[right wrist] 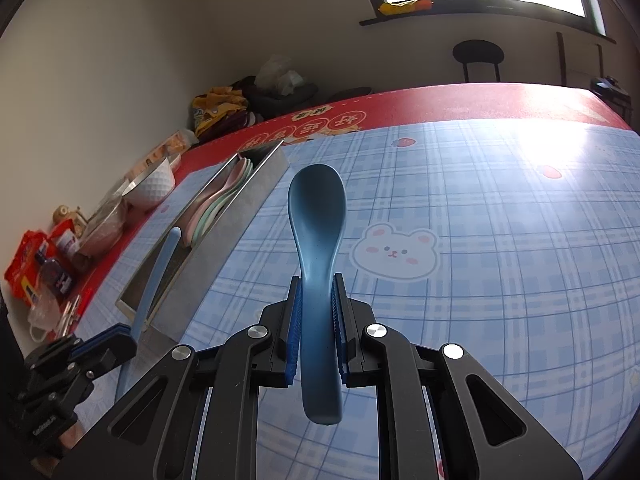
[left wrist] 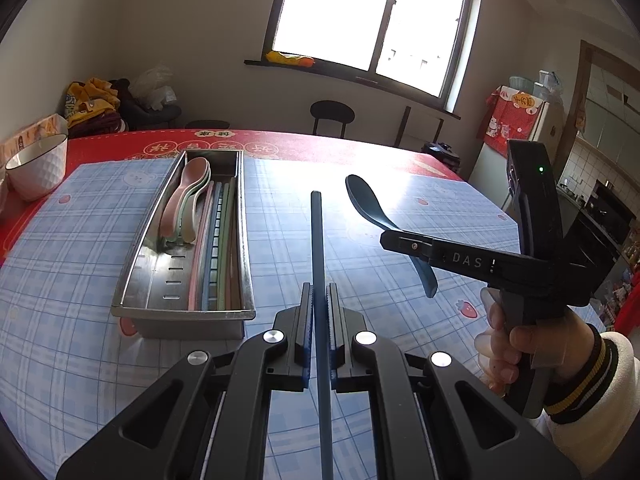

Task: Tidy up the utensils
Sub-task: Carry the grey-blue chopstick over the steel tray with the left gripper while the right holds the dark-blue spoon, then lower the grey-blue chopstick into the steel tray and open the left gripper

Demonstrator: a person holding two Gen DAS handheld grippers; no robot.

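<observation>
My left gripper (left wrist: pixel 319 300) is shut on a blue chopstick (left wrist: pixel 317 240) that points forward above the table. It also shows in the right wrist view (right wrist: pixel 154 276) at the left, over the tray's near end. My right gripper (right wrist: pixel 317 292) is shut on the handle of a blue spoon (right wrist: pixel 317 216), bowl forward, held above the table; in the left wrist view the right gripper (left wrist: pixel 400 240) and the spoon (left wrist: pixel 366 200) are to the right. A steel utensil tray (left wrist: pixel 132 280) holds pastel spoons (left wrist: pixel 188 200) and chopsticks (left wrist: pixel 218 248).
A white bowl (left wrist: pixel 38 166) stands at the table's far left on the red cloth. Snack packets and a bottle (right wrist: pixel 44 272) line the left edge. A blue checked mat (right wrist: pixel 500 240) covers the table. Chairs (left wrist: pixel 332 114) stand behind the far edge.
</observation>
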